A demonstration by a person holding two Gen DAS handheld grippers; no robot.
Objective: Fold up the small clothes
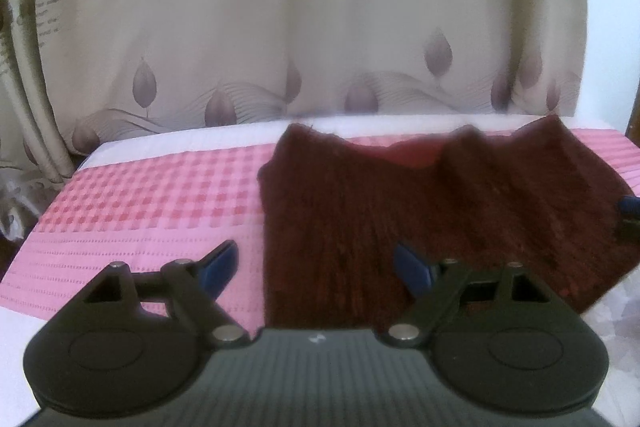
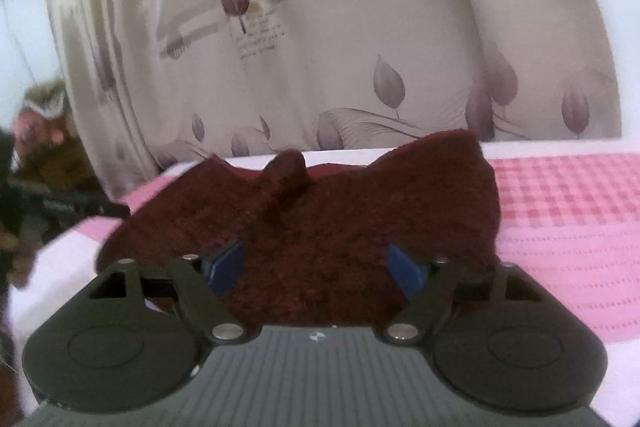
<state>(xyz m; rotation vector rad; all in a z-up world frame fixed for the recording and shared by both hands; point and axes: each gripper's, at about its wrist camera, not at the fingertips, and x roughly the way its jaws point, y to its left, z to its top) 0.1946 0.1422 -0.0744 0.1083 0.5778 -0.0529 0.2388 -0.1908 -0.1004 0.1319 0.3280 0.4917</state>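
Left gripper (image 1: 316, 269): black body with a ribbed grey centre panel carrying a small white mark. Two rounded black housings, each with a raised oval disc, flank the panel. Black linkage arms pivot on silver round-head pins, near and far. Fingertips (image 1: 412, 269) are blue pads.

Right gripper (image 2: 316, 269): same construction, with ribbed grey panel, a small white diamond-shaped mark, black housings, silver pins and blue fingertips (image 2: 405, 270).

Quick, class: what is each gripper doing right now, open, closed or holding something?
Left gripper: open, holding nothing, at the dark red knitted garment's left edge.
Right gripper: open, holding nothing, over the garment.
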